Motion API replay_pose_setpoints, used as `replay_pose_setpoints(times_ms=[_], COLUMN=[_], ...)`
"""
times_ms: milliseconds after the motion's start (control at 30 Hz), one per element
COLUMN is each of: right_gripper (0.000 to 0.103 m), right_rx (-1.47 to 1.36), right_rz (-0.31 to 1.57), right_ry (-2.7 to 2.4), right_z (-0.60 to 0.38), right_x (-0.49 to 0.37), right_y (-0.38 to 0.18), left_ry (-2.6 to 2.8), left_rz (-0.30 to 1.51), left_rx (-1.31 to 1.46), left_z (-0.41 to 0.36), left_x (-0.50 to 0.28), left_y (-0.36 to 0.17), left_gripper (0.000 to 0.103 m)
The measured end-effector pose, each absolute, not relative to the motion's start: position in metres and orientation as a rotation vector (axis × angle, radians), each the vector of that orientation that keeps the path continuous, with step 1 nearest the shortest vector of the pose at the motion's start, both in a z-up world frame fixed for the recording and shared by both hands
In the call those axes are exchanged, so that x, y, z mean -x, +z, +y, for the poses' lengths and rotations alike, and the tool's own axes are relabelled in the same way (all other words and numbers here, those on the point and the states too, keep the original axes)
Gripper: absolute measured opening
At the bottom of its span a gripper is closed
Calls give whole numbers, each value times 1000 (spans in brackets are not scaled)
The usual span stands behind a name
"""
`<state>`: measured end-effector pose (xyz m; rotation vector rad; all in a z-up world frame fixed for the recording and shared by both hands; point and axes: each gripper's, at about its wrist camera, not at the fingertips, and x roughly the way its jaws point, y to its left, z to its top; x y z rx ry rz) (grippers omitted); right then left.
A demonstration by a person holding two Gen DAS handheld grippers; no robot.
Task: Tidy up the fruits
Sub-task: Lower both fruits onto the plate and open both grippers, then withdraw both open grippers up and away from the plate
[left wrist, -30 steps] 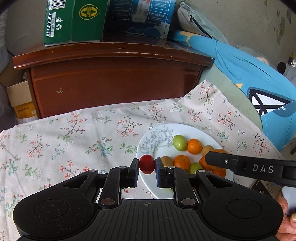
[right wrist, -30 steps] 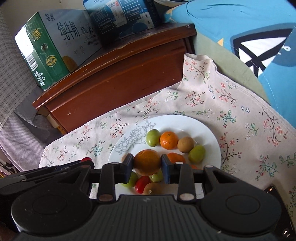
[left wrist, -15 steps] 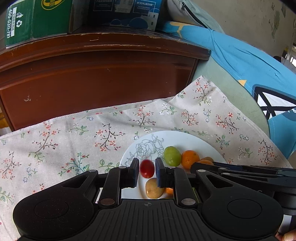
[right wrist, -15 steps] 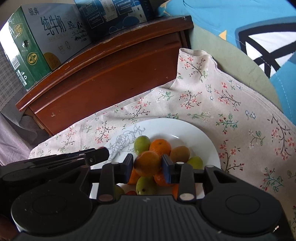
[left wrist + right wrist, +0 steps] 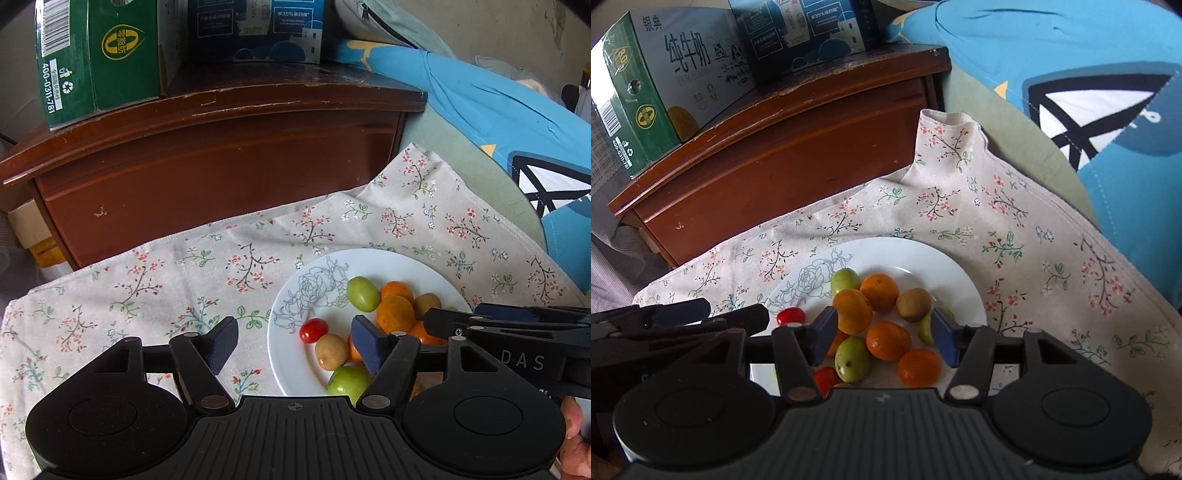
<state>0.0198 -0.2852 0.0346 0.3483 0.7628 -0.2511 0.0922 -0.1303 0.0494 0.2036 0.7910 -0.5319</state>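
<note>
A green cardboard milk carton [image 5: 661, 85] on the dark wooden cabinet carries the large characters "纯牛奶" beneath "银典" on its pale side panel; its green end [image 5: 70, 62] shows a barcode, the number "400-0311-781", a recycling mark and a yellow oval emblem. A dark blue carton [image 5: 258, 29] beside it reads "35%" with "蛋白质". The black right gripper [image 5: 522, 360] arm is lettered "DAS".
</note>
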Motion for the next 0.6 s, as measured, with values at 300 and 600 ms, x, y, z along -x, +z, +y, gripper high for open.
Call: replay_pose_setpoints(times_ms=[300,600], right_gripper=[75,85], right_rx=[-331,-319], right_rz=[814,872], right_ry=[-317,-336], right_z=[-274,-261], right_x=[-3,12], right_y=[51,58], left_ry=[-483,-449], left_rz=[819,873], left_rx=[-245,-281], left_z=[-116,-112], left_x=[-76,-70], left_y=[67,64], left_gripper=[87,90])
